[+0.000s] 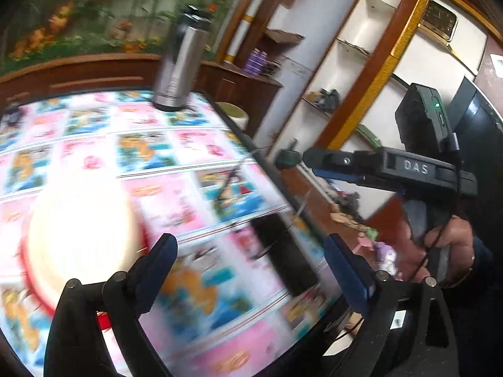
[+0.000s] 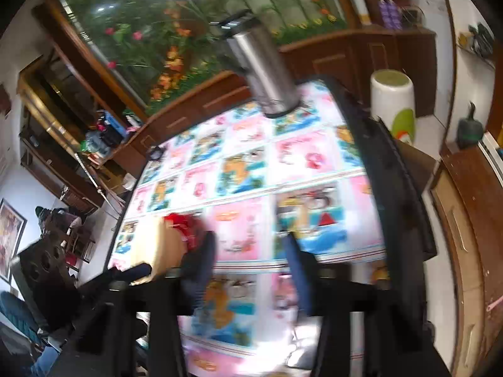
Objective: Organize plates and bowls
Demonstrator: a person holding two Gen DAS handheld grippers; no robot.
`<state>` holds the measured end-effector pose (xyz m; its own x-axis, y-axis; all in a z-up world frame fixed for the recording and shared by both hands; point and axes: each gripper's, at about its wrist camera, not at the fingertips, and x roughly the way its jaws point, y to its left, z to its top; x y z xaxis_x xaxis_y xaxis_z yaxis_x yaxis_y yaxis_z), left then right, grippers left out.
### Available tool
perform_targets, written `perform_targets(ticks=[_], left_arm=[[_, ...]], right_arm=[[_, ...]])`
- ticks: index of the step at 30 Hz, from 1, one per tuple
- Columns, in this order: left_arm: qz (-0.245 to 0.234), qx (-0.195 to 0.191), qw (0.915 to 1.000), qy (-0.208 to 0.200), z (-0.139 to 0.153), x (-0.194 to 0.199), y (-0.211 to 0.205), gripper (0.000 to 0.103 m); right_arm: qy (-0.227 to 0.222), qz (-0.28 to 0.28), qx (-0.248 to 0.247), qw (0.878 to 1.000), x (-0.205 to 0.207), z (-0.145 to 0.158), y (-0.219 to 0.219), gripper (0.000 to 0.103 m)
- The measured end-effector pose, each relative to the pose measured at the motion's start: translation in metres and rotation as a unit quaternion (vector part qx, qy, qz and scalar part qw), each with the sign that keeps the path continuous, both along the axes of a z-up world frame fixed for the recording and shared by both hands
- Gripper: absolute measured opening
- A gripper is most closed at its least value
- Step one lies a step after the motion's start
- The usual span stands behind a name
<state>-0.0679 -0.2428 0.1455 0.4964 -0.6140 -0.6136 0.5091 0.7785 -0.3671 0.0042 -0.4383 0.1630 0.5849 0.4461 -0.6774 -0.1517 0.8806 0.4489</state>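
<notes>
Bowl point(image 1: 81, 235), pale and round with a red rim, lay on the table point(image 1: 201, 144) toward its left edge in the left wrist view, too blurred and washed out to show whether anything was in it. The left gripper point(image 1: 248, 262) pointed down at the patterned cloth just right of the bowl, its blue-padded fingers point(image 1: 158, 270) spread wide with nothing between them. The right gripper point(image 2: 251, 270) also angled down over the cloth, its fingers apart and empty; in the left wrist view a hand point(image 1: 449, 248) gripped its handle beyond the table's right edge. In the right wrist view a cream and red shape, probably the same bowl, sat left of its fingers. A steel flask point(image 1: 179, 62) stood upright near the far edge.
</notes>
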Motion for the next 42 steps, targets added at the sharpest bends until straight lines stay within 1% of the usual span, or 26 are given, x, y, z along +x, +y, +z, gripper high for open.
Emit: perform_targets(ticks=[4,7,10,13,14,15,16,19,20,21,22,25,27,28,30,31,34,39,42], left_arm=[[0.055,0.047,0.9972,-0.019,-0.010,-0.031,0.046,0.096],[0.098,0.079,0.9921,-0.005,-0.025,-0.043,0.077,0.097],[0.135,0.125,0.9828,-0.004,-0.034,-0.049,0.096,0.097],[0.176,0.179,0.9679,-0.014,-0.030,-0.050,0.109,0.097],[0.194,0.201,0.9601,-0.015,-0.029,-0.048,0.112,0.097],[0.207,0.215,0.9541,-0.021,-0.027,-0.047,0.116,0.097],[0.213,0.219,0.9517,-0.026,-0.025,-0.048,0.121,0.097],[0.226,0.213,0.9500,-0.026,-0.022,-0.051,0.139,0.099],[0.234,0.219,0.9468,-0.026,-0.021,-0.049,0.143,0.100],[0.239,0.226,0.9439,-0.028,-0.021,-0.049,0.146,0.100],[0.240,0.230,0.9429,-0.030,-0.020,-0.048,0.147,0.100],[0.243,0.230,0.9417,-0.040,-0.016,-0.050,0.150,0.100],[0.244,0.246,0.9369,-0.047,-0.016,-0.050,0.147,0.100],[0.243,0.249,0.9361,-0.054,-0.015,-0.052,0.147,0.100],[0.237,0.244,0.9387,-0.055,-0.015,-0.053,0.147,0.101],[0.237,0.245,0.9385,-0.055,-0.015,-0.054,0.146,0.101],[0.244,0.259,0.9331,-0.052,-0.016,-0.052,0.146,0.101],[0.247,0.267,0.9307,-0.041,-0.018,-0.052,0.146,0.101],[0.249,0.270,0.9289,-0.042,-0.018,-0.053,0.146,0.101]], right_arm=[[0.017,0.045,-0.017,0.999,-0.017,-0.012,0.063,0.065],[0.036,0.075,-0.034,0.996,-0.030,-0.027,0.103,0.067],[0.053,0.092,-0.046,0.993,-0.039,-0.038,0.134,0.073],[0.052,0.101,-0.059,0.992,-0.046,-0.037,0.156,0.077],[0.048,0.103,-0.063,0.992,-0.048,-0.035,0.161,0.080],[0.044,0.103,-0.067,0.991,-0.051,-0.033,0.165,0.081],[0.040,0.104,-0.072,0.991,-0.053,-0.030,0.170,0.082],[0.027,0.108,-0.085,0.990,-0.060,-0.024,0.182,0.086],[0.024,0.107,-0.090,0.990,-0.063,-0.022,0.186,0.087],[0.023,0.106,-0.092,0.990,-0.064,-0.022,0.188,0.087],[0.022,0.104,-0.093,0.990,-0.065,-0.021,0.189,0.088],[0.022,0.095,-0.095,0.991,-0.067,-0.020,0.191,0.088],[0.023,0.091,-0.098,0.991,-0.068,-0.019,0.193,0.088],[0.024,0.090,-0.100,0.991,-0.070,-0.019,0.194,0.088],[0.024,0.090,-0.103,0.990,-0.073,-0.018,0.197,0.088],[0.024,0.090,-0.105,0.990,-0.074,-0.018,0.198,0.088],[0.024,0.090,-0.110,0.990,-0.076,-0.018,0.199,0.088],[0.029,0.089,-0.112,0.989,-0.078,-0.019,0.200,0.088],[0.029,0.092,-0.113,0.989,-0.079,-0.018,0.201,0.088]])
